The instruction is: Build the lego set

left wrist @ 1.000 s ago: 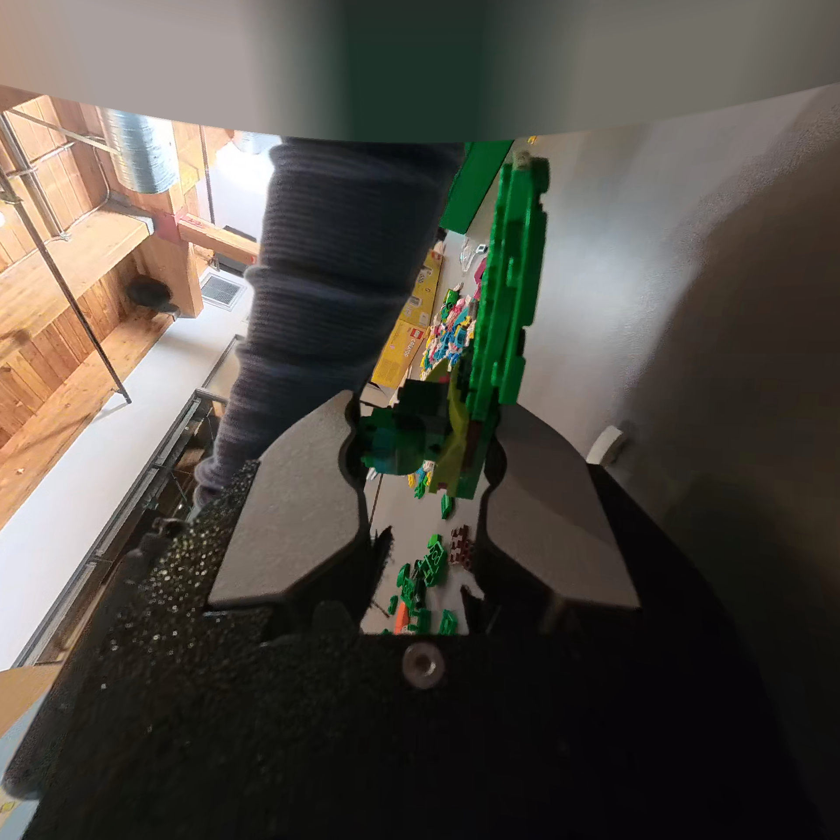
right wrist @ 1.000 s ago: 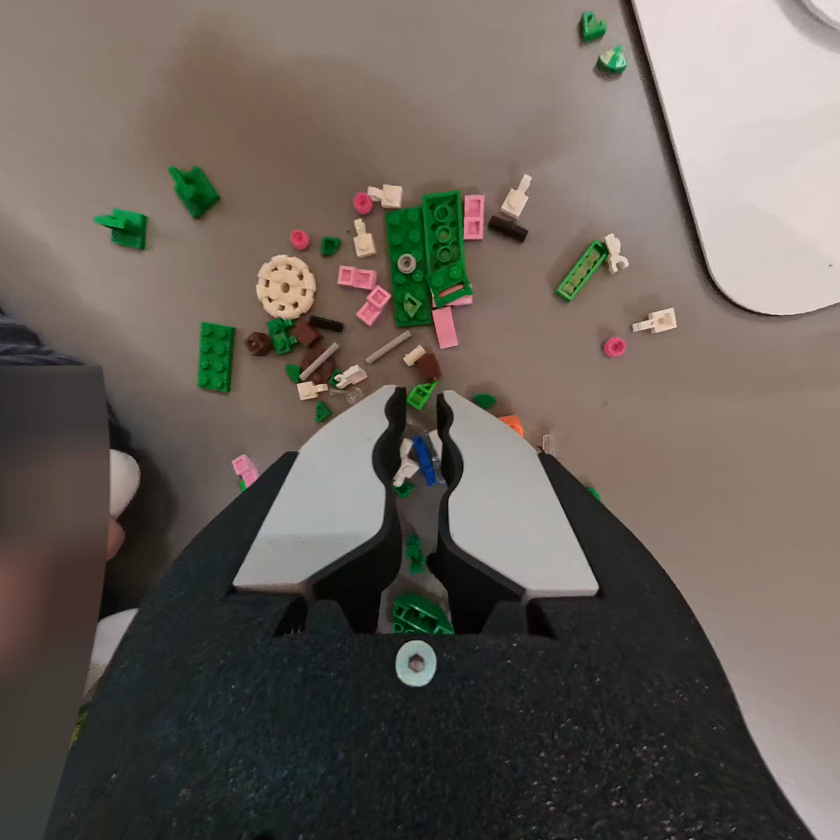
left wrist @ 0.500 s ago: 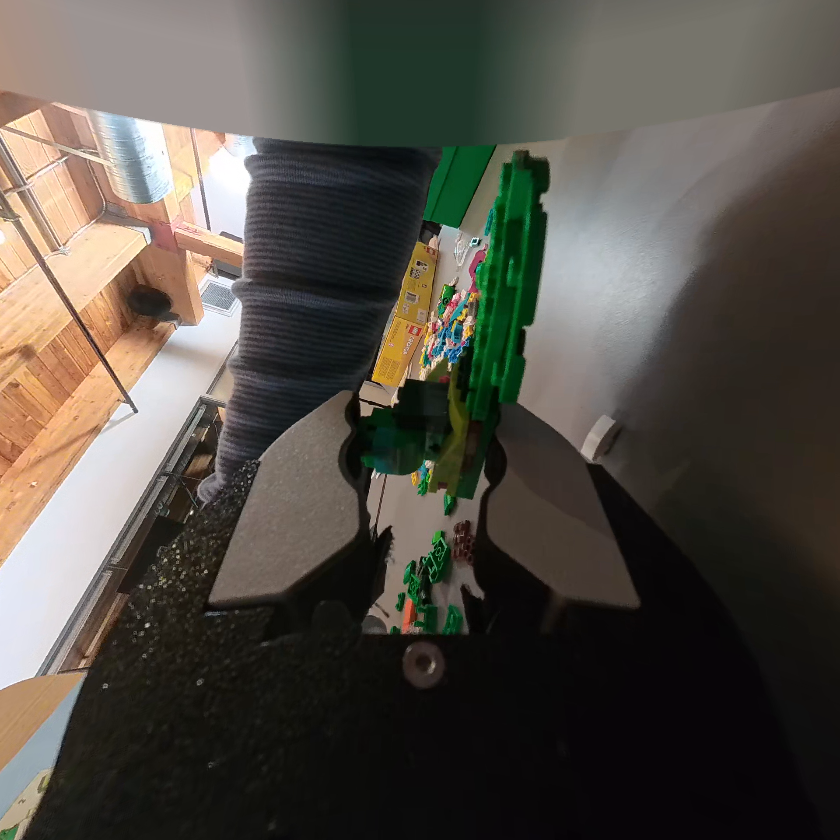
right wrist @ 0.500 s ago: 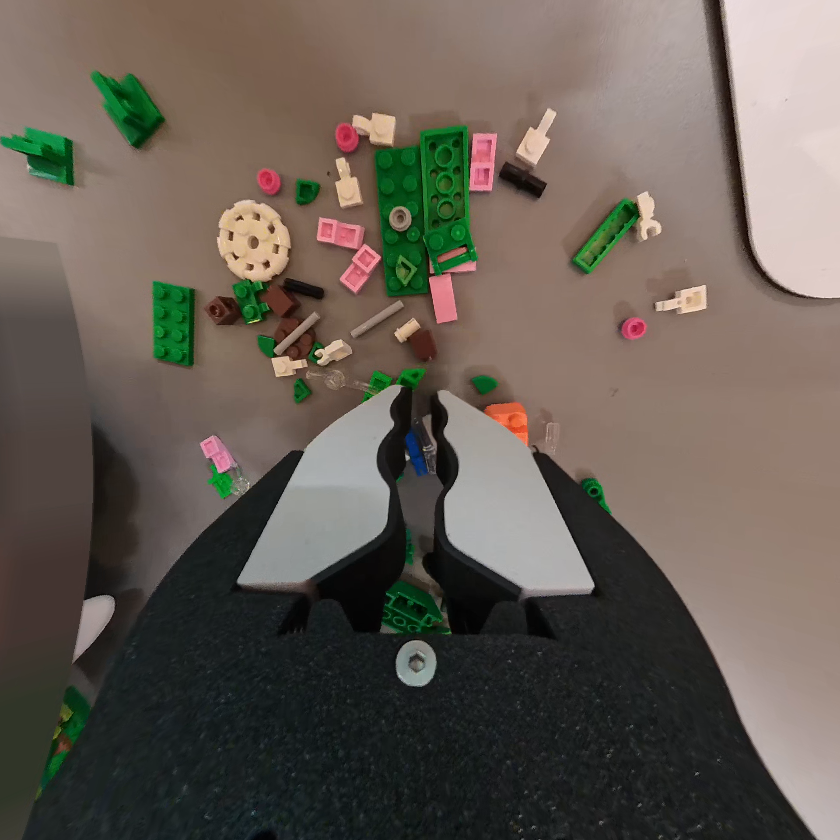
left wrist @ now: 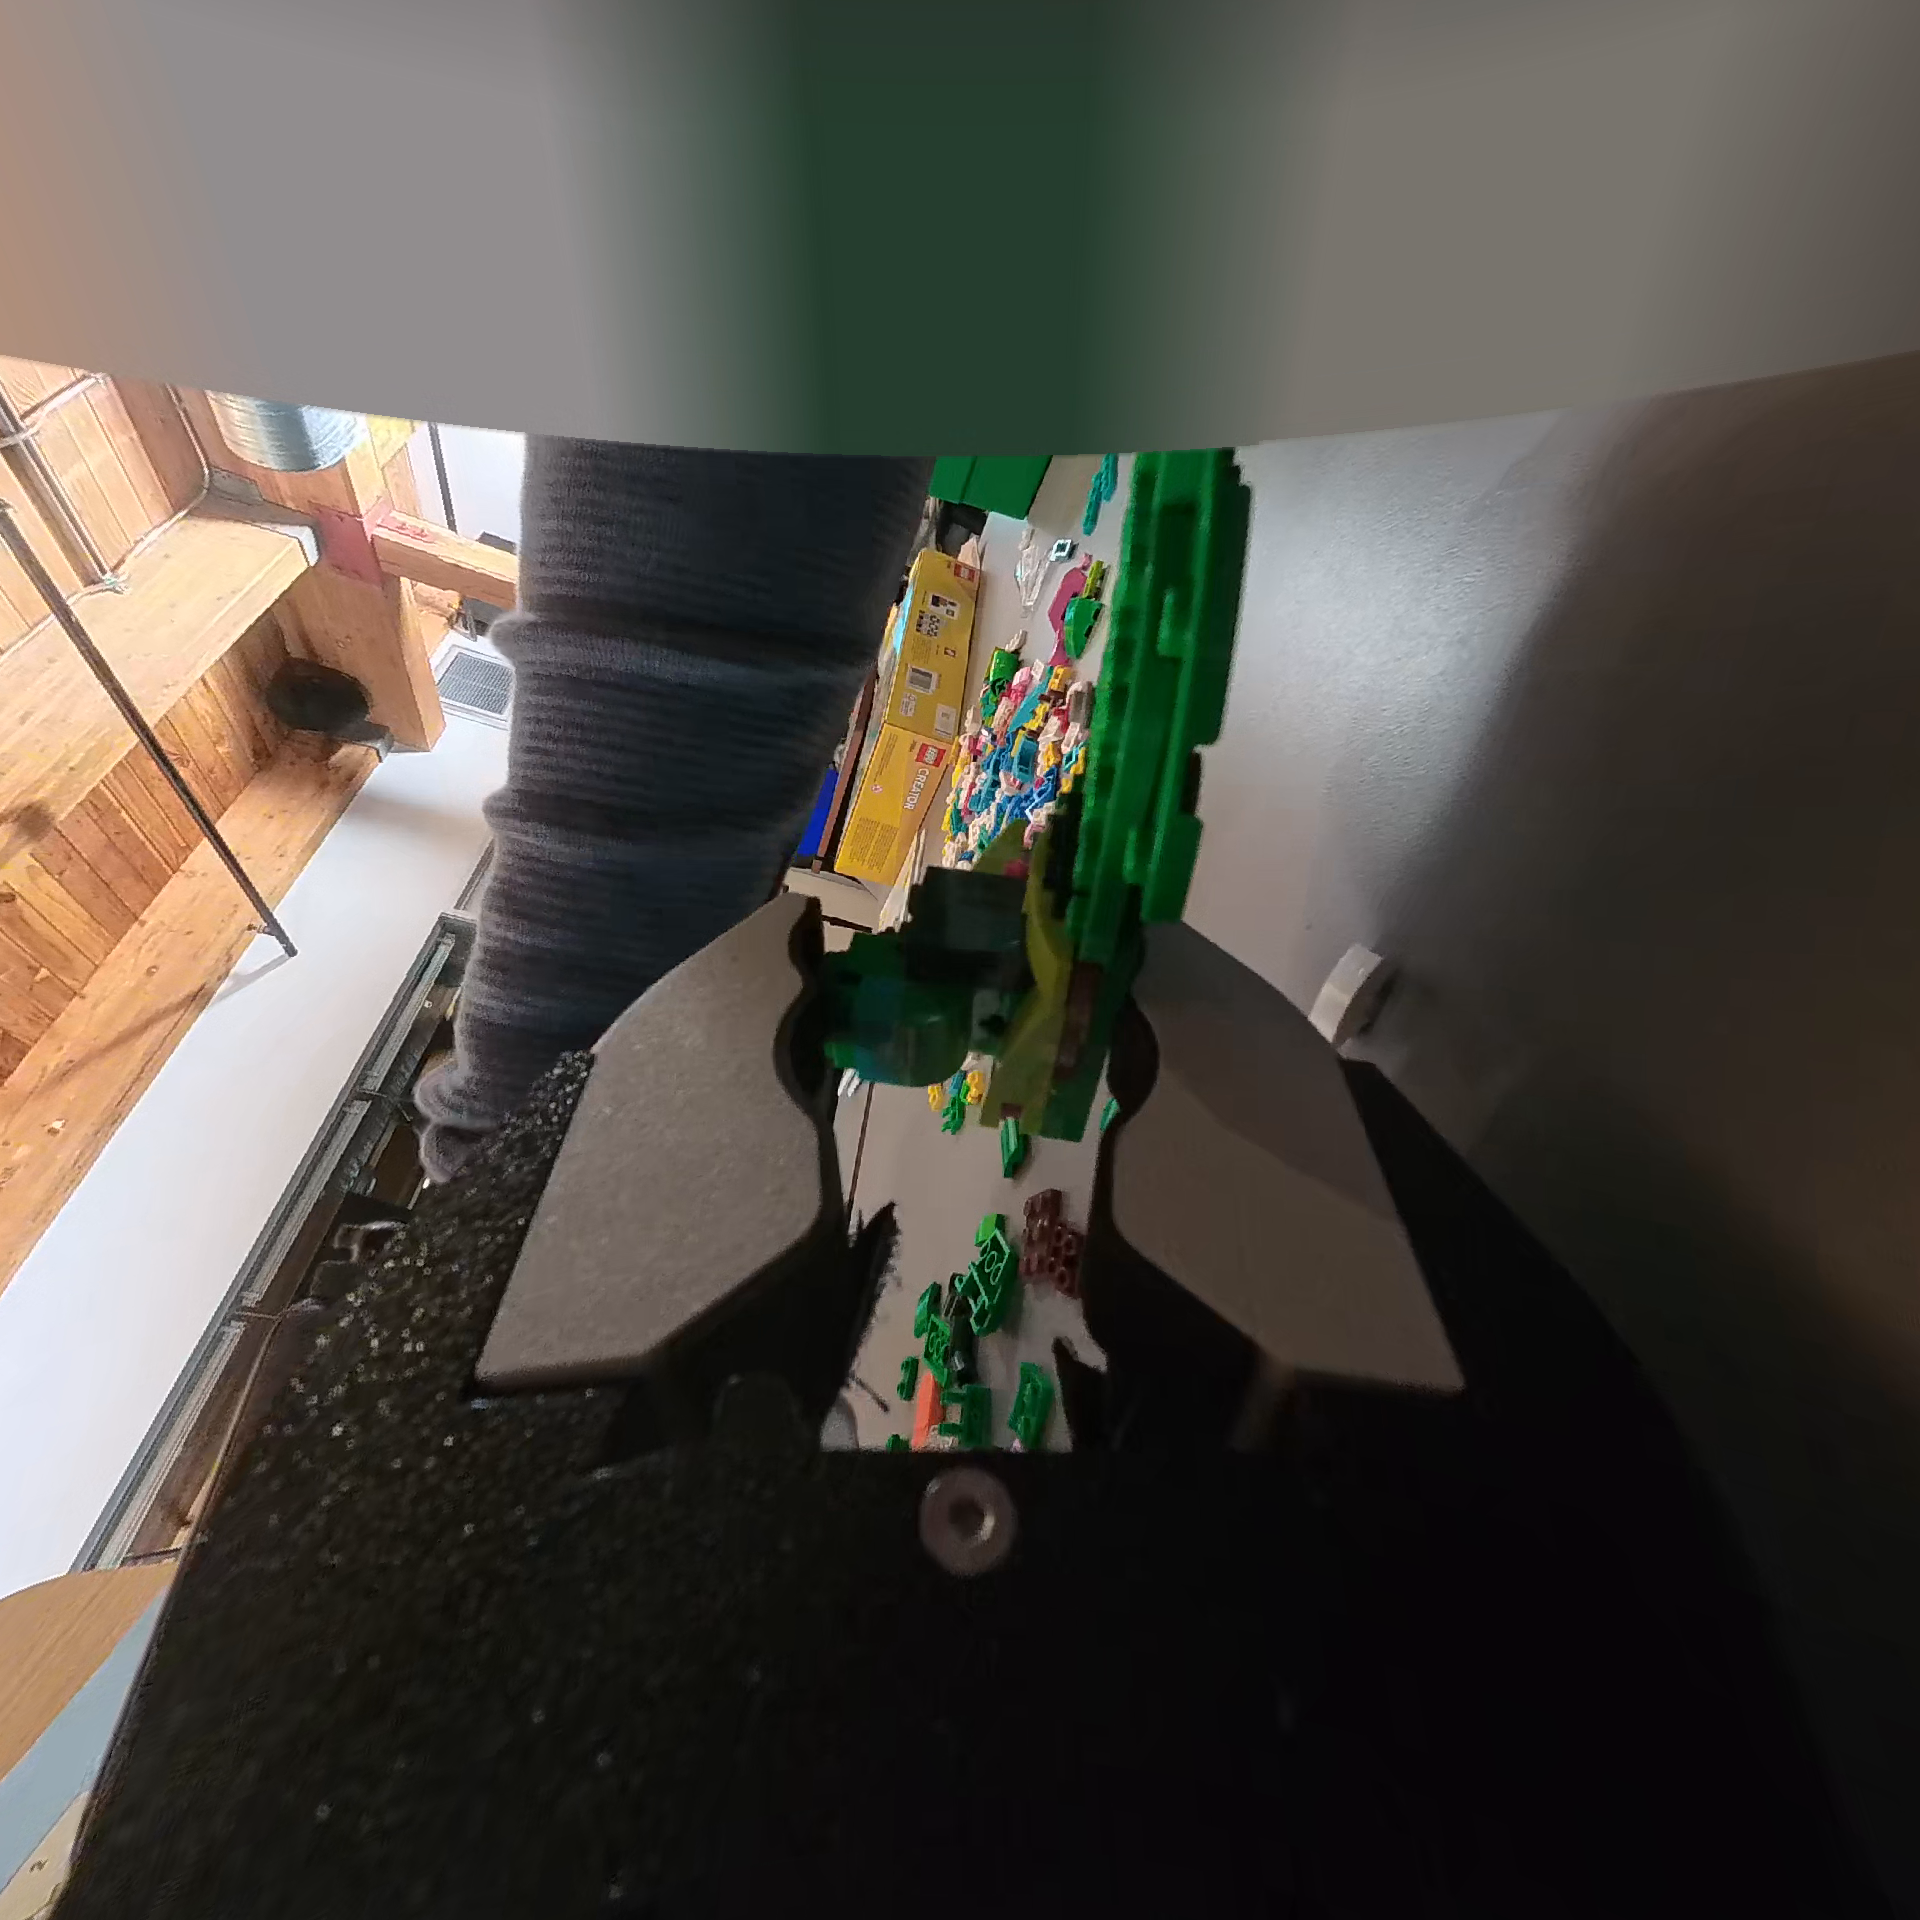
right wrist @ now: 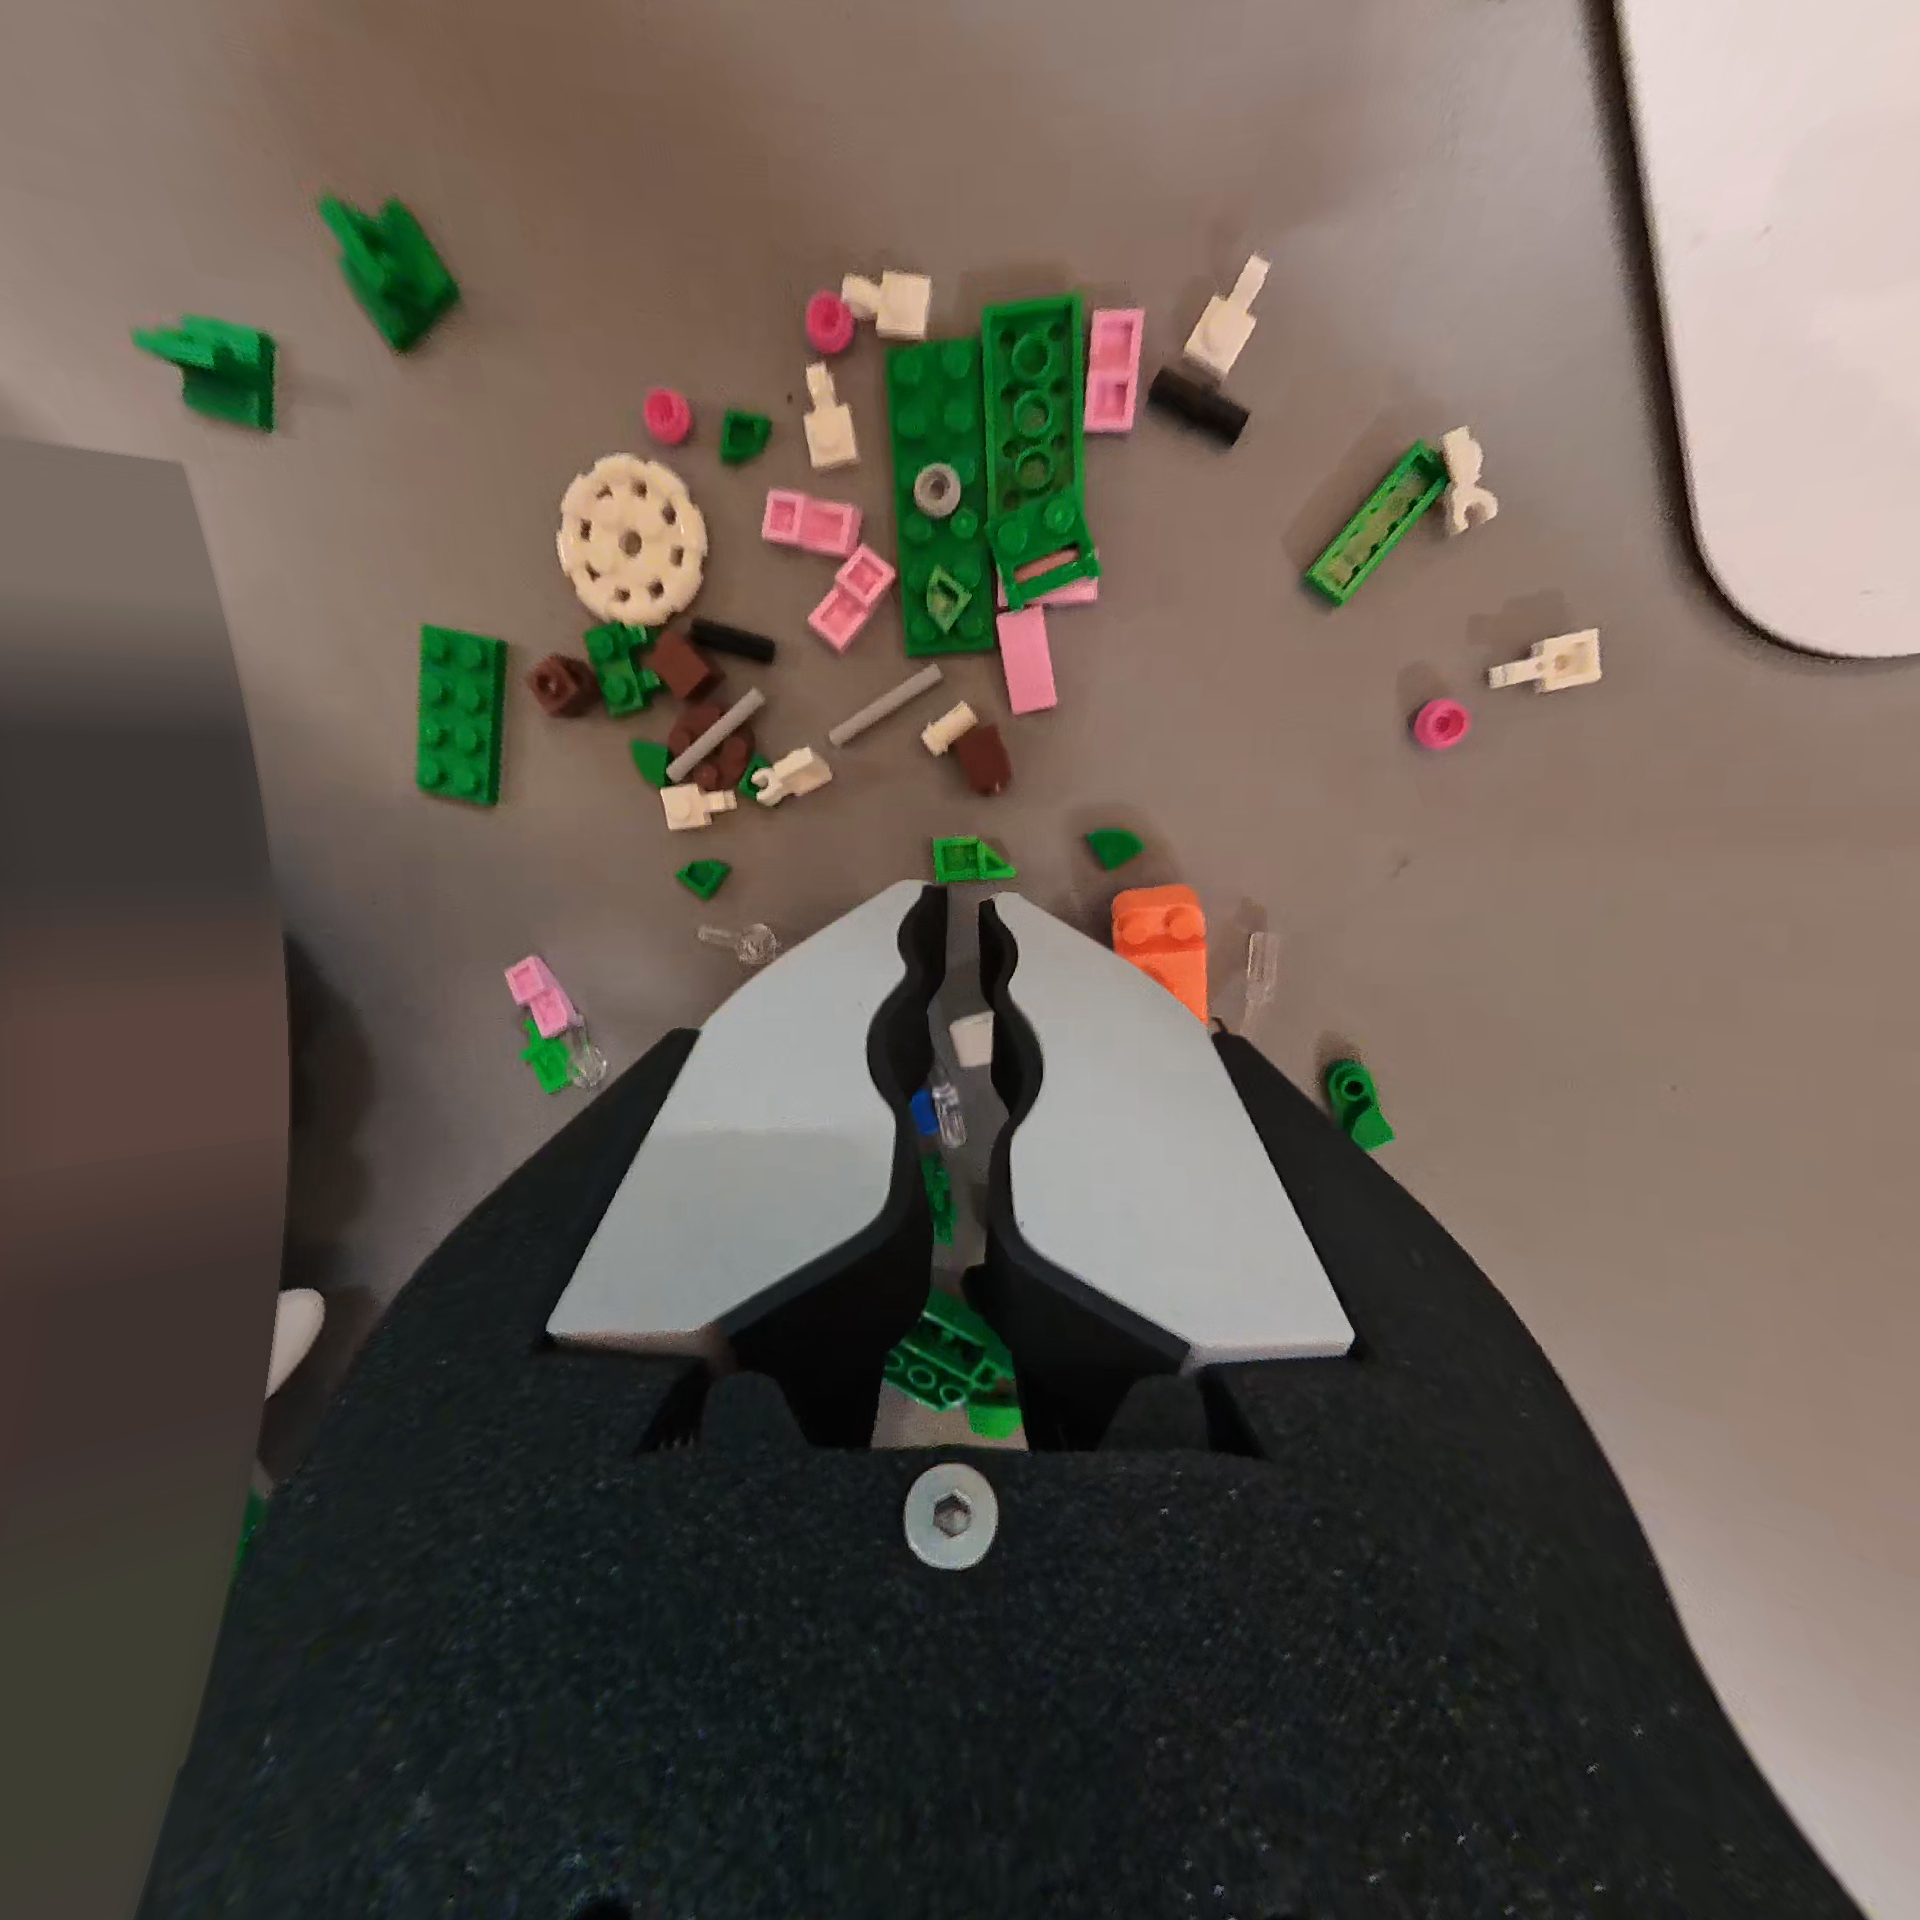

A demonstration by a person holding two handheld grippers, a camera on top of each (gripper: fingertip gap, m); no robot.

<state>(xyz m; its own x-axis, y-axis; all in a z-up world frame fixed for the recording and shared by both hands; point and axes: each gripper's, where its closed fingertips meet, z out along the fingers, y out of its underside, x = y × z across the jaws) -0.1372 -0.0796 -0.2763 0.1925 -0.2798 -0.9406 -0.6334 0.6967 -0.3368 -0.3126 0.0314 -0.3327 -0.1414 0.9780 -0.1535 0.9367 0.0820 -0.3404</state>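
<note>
My left gripper (left wrist: 971,961) is shut on a green lego build (left wrist: 1158,727), a tall stack of green plates with a dark green and lime part between the jaws, held up in the air. My right gripper (right wrist: 961,909) hangs over the grey table (right wrist: 1455,208), jaws nearly touching and holding nothing. A small green wedge (right wrist: 968,860) lies just past its tips. Two long green plates (right wrist: 982,488), a cream round disc (right wrist: 632,538) and an orange brick (right wrist: 1164,935) lie among scattered small pink, white, brown and green pieces.
A white sheet (right wrist: 1787,312) lies on the table at the top right. In the left wrist view a person's grey sleeve (left wrist: 675,727) is at the left, with a yellow box (left wrist: 914,727), a colourful pile of pieces (left wrist: 1018,748) and loose green pieces (left wrist: 977,1288) behind. Tip to tip, the grippers are about 20 cm apart. The left gripper is farther from the cream round disc (right wrist: 632,538), some 25 cm, than the right, some 9 cm.
My right gripper has shifted left over the loose pieces and come a little closer to the table, still shut; the orange brick came into view. My left gripper keeps hold of the build.
</note>
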